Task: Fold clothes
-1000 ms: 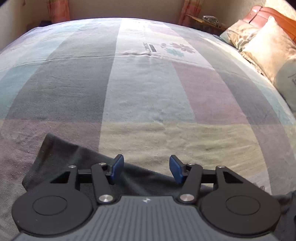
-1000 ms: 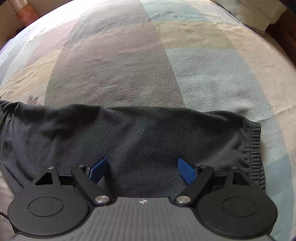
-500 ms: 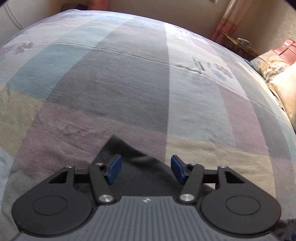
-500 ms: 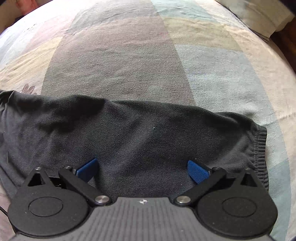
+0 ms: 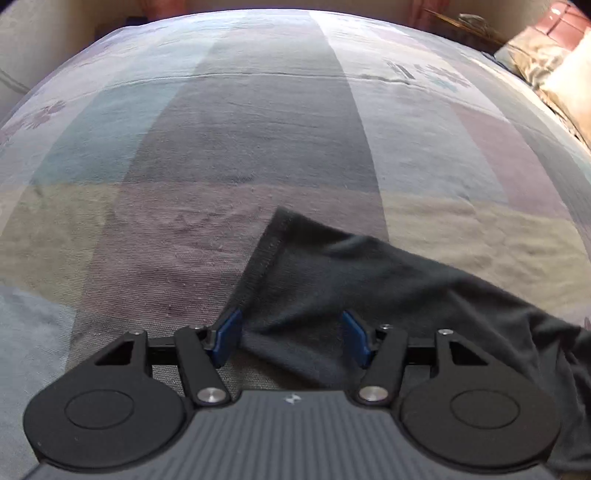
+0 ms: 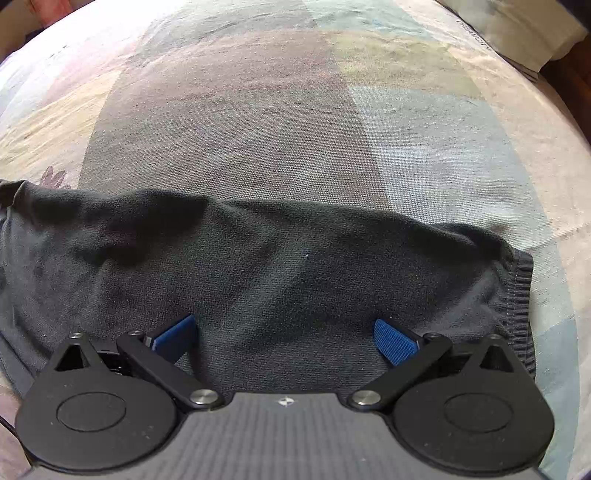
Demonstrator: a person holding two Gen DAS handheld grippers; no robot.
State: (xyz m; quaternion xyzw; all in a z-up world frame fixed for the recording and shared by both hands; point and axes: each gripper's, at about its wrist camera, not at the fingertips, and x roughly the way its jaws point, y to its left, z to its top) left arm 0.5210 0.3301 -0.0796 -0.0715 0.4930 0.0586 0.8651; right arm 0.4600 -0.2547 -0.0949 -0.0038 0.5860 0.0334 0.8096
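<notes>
A dark grey garment lies flat on the patchwork bedspread. In the left wrist view its hemmed leg end points up and left, and my left gripper hovers open over that end, the left blue pad at the hem's edge. Seen from the right wrist, the same garment spreads across the frame, its ribbed waistband at the right. My right gripper stands wide open above the cloth with nothing pinched between the pads.
Pillows rest at the bed's far right, with a reddish headboard behind them. Another pale pillow shows at the top right of the right wrist view. Bedspread stretches beyond the garment.
The left gripper has slid left along the garment to its hemmed end, which now sits between the pads. The right gripper's jaws have spread wider while it stayed in place.
</notes>
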